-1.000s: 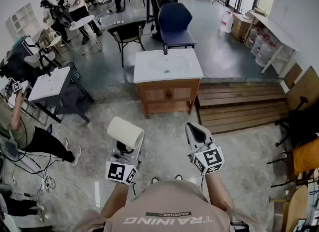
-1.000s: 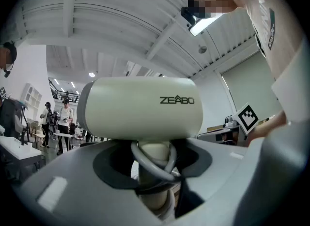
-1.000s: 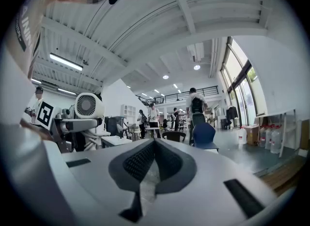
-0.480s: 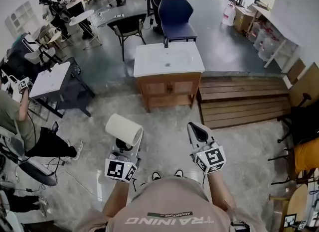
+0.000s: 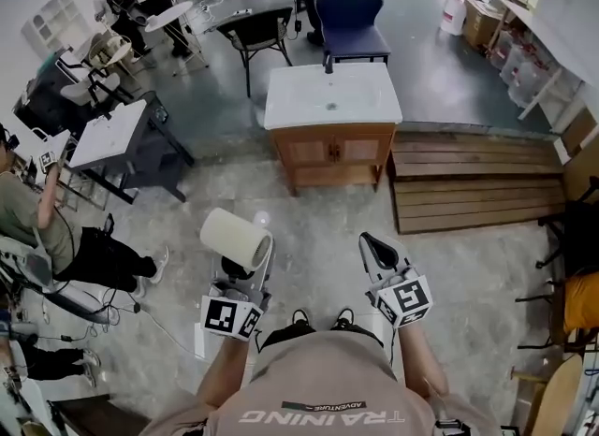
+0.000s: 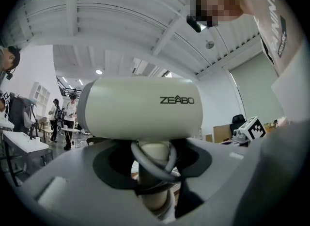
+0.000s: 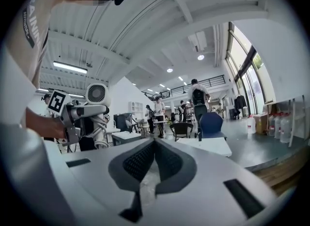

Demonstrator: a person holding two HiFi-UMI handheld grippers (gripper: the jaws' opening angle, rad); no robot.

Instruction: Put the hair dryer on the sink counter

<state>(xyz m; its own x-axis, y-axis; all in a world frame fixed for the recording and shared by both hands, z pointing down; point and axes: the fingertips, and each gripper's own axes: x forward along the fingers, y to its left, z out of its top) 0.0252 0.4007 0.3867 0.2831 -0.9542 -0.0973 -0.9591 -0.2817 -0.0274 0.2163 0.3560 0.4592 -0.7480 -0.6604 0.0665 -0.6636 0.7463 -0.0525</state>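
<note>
A cream hair dryer point(image 5: 236, 238) stands upright in my left gripper point(image 5: 240, 277), which is shut on its handle. In the left gripper view the dryer's barrel point(image 6: 140, 107) lies across the top. Its handle and a grey cord loop sit between the jaws of the left gripper point(image 6: 152, 169). My right gripper point(image 5: 375, 250) is shut and holds nothing. In its own view, the right gripper point(image 7: 154, 145) has its pads meeting at the tip. The white sink counter point(image 5: 292, 107) on a wooden cabinet stands ahead across bare floor, also seen as the sink counter point(image 7: 206, 145) in the right gripper view.
A blue chair point(image 5: 351, 11) and a black chair point(image 5: 255, 34) stand behind the sink. A wooden platform point(image 5: 477, 186) lies to its right. A second white-topped table point(image 5: 108, 135) and a seated person point(image 5: 51, 238) are at the left. Cables trail on the floor at lower left.
The head view has swung: the sink counter sits further right and higher in the frame, and both grippers sit lower. The left gripper's hold on the dryer looks the same.
</note>
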